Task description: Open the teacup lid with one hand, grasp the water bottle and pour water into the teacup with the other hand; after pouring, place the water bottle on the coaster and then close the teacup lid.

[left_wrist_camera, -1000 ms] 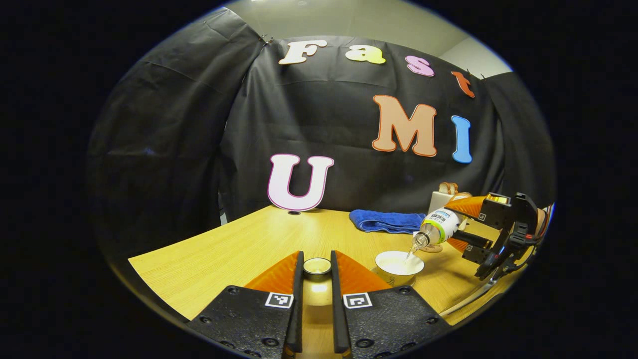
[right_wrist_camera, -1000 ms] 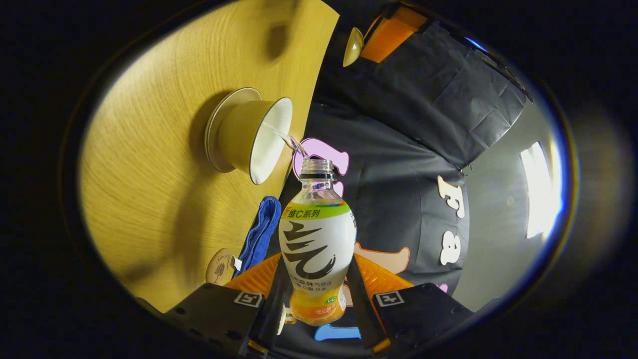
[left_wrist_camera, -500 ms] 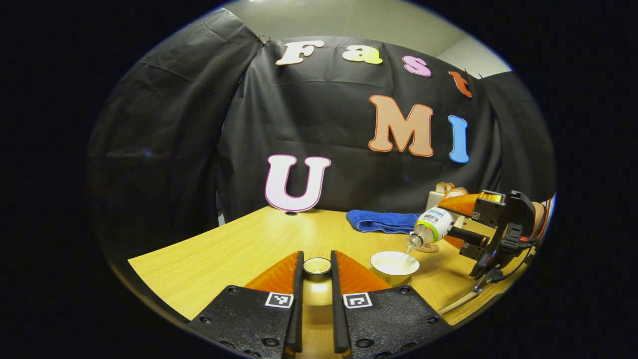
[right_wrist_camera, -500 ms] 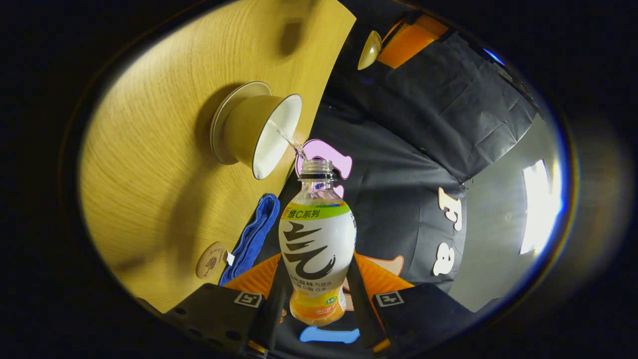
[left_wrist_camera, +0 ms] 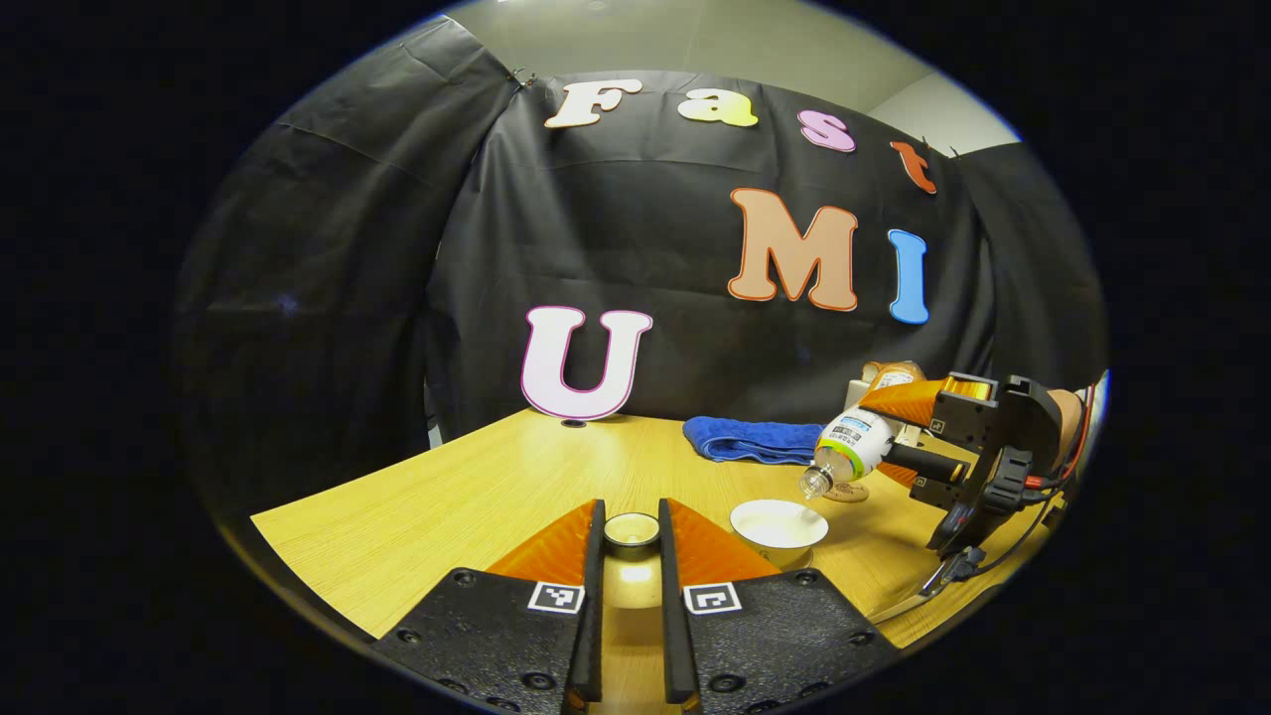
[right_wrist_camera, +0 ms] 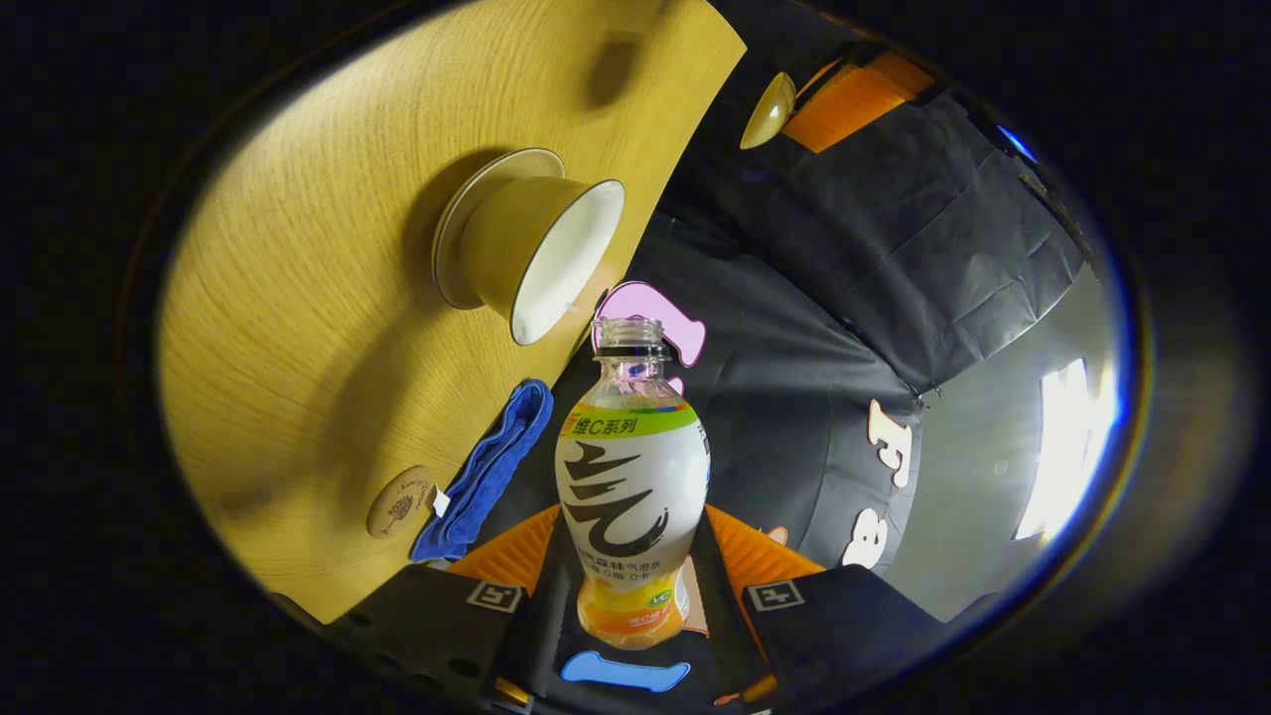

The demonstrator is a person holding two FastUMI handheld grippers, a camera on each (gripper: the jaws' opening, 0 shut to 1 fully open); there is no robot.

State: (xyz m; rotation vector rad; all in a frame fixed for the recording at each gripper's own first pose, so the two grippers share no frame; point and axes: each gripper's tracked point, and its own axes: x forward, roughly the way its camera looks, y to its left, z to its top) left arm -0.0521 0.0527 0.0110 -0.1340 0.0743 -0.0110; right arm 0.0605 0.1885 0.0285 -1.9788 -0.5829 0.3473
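My left gripper [left_wrist_camera: 632, 510] is held above the table's near edge, shut on the knob of the teacup lid [left_wrist_camera: 633, 531]. The open teacup [left_wrist_camera: 779, 521] stands on its saucer just to its right, white inside. My right gripper [right_wrist_camera: 633, 544] is shut on the water bottle [right_wrist_camera: 633, 477], which is uncapped. In the left gripper view the bottle [left_wrist_camera: 849, 447] hangs tilted, mouth down-left, just above and right of the cup's rim, with no stream between them. The teacup [right_wrist_camera: 541, 253] lies a little past the bottle's mouth. The lid [right_wrist_camera: 770, 109] hangs farther off.
A round wooden coaster [left_wrist_camera: 846, 492] lies behind the cup, under the bottle, and a folded blue towel [left_wrist_camera: 755, 439] lies by the back wall. The coaster [right_wrist_camera: 400, 502] sits beside the towel [right_wrist_camera: 487, 467]. The wooden table [left_wrist_camera: 447, 497] runs to the left.
The stream of water into the cup has stopped. The bottle has drawn back and up from the rim, less tilted. The left gripper has held the lid still.
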